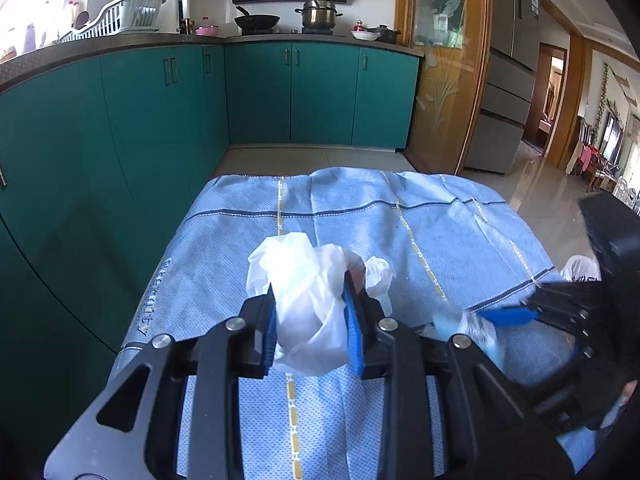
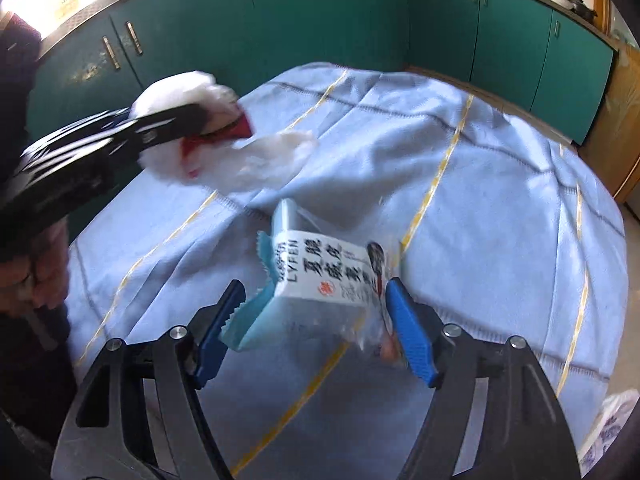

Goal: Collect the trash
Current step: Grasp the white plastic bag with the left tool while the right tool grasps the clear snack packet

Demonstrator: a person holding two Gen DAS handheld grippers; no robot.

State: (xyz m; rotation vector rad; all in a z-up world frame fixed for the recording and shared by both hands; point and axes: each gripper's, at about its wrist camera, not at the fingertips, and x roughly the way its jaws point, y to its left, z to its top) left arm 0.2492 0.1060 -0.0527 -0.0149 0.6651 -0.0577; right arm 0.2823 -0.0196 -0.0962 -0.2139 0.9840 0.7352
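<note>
My left gripper is shut on a crumpled white plastic bag, held just above the blue cloth. From the right wrist view the same left gripper and white plastic bag appear at the upper left. A white and teal snack wrapper with printed lettering sits between the blue pads of my right gripper. Both pads touch its edges and the teal side curls up against one finger. In the left wrist view the right gripper reaches in from the right over the snack wrapper.
The blue cloth with yellow and grey stripes covers the table. Teal cabinets run along the left and back. A person's hand holds the left tool. Another light printed bag lies at the table's right edge.
</note>
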